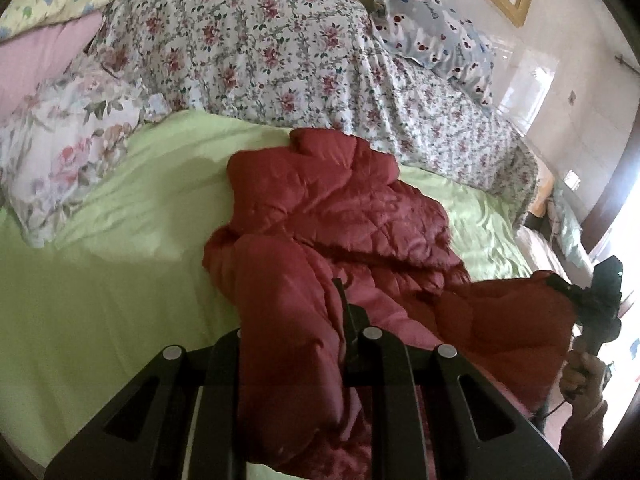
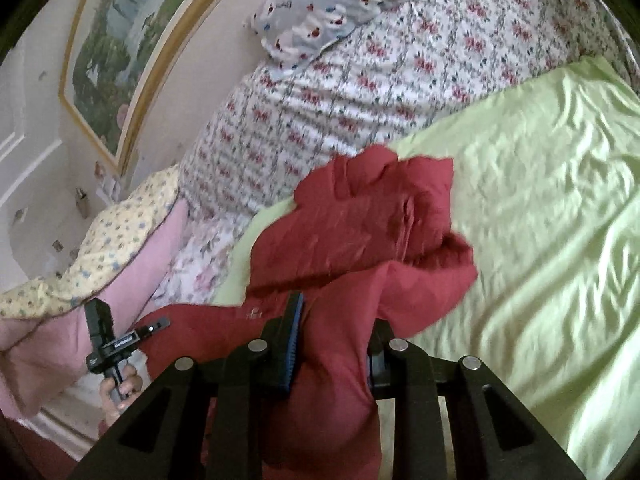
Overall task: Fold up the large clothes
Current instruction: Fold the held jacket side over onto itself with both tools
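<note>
One red jacket [image 1: 340, 216], two tongs, one framed picture [image 2: 120, 60], one green sheet [image 1: 120, 240].

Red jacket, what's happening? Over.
Both grippers, left and right, shut on red jacket. Jacket partly lifted off green sheet. Nothing blocking.

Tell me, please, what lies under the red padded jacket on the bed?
Under the red padded jacket the light green sheet shows on all sides. The floral quilt lies behind it, not beneath. Whatever sits directly below the bunched jacket is covered and cannot be seen.
</note>
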`<state>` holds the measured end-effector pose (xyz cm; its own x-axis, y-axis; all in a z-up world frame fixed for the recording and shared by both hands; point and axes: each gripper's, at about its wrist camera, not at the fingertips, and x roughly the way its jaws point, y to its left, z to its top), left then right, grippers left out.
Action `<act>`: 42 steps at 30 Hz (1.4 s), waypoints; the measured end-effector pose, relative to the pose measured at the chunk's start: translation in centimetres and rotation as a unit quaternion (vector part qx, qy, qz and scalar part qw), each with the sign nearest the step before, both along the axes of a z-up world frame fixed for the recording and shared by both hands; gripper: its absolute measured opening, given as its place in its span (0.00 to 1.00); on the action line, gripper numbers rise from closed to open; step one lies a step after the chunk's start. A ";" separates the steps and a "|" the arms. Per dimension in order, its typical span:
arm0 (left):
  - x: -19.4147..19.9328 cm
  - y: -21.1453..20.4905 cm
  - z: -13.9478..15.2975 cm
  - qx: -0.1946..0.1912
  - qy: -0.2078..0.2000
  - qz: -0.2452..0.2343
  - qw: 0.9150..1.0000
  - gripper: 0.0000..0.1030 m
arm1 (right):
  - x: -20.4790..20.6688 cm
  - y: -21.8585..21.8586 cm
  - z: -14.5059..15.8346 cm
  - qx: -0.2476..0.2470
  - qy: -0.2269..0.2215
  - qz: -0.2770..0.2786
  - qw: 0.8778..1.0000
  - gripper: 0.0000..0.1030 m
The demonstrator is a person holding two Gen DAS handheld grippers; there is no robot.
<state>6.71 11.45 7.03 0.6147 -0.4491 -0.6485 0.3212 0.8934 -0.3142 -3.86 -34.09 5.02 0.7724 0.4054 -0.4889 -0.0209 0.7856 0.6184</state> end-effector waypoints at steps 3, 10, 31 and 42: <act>1.0 -0.7 0.2 0.002 -0.003 0.006 1.000 0.16 | 1.6 0.2 0.4 -0.031 0.001 -0.010 0.999 0.23; 4.7 -2.1 0.8 -0.001 -0.004 0.028 1.000 0.16 | 5.8 -0.4 0.9 -0.043 -0.004 -0.025 0.999 0.22; 19.0 -5.2 -2.9 0.025 0.038 0.119 0.992 0.17 | 19.7 -4.1 -3.3 -0.039 0.036 -0.110 0.993 0.22; 24.8 -5.8 -6.9 0.039 0.063 0.123 0.990 0.20 | 24.4 -6.0 -8.0 -0.032 0.080 -0.137 0.987 0.22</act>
